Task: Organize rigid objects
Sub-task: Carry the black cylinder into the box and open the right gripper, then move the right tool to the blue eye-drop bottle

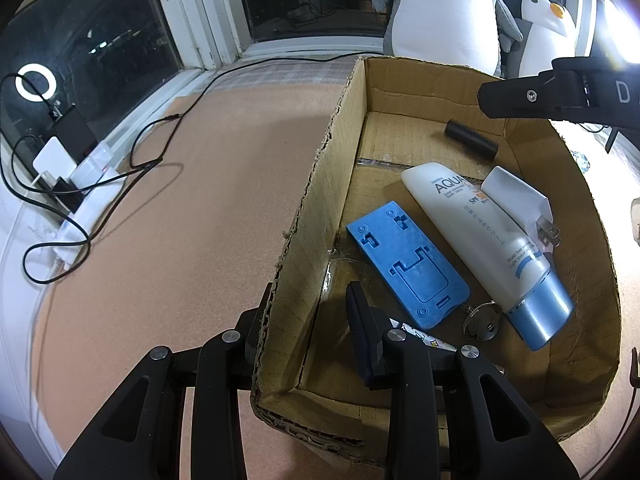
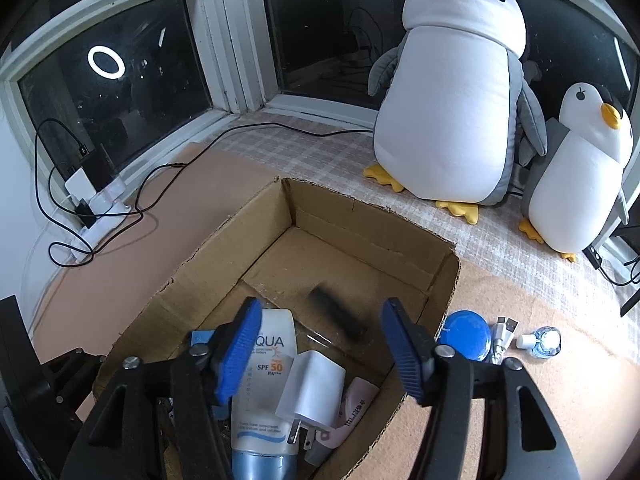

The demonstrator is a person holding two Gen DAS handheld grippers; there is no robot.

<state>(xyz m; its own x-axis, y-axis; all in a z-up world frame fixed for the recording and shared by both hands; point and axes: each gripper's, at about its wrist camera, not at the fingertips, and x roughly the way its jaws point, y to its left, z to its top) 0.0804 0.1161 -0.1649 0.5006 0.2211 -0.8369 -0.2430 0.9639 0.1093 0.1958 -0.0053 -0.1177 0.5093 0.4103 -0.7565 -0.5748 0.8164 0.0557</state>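
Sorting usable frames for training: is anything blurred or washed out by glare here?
Right wrist view: the black cylinder in the brown cardboard box is motion-smeared, the rest sharp. Left wrist view: white glare floods the top right corner, and a ring light reflection shines in the dark window.

Two plush penguins (image 2: 452, 92) (image 2: 580, 184), one cardboard box (image 2: 224, 252), one sunscreen tube (image 1: 480, 240), one white charger (image 1: 516, 200).

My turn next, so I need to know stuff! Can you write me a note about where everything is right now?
Left claw: shut on the cardboard box wall.
Right claw: open, empty, above the box.
Done, inside: sunscreen tube, charger, blue stand, key, black cylinder.
Left to pack, outside beside it: blue disc, USB cable, small bottle.
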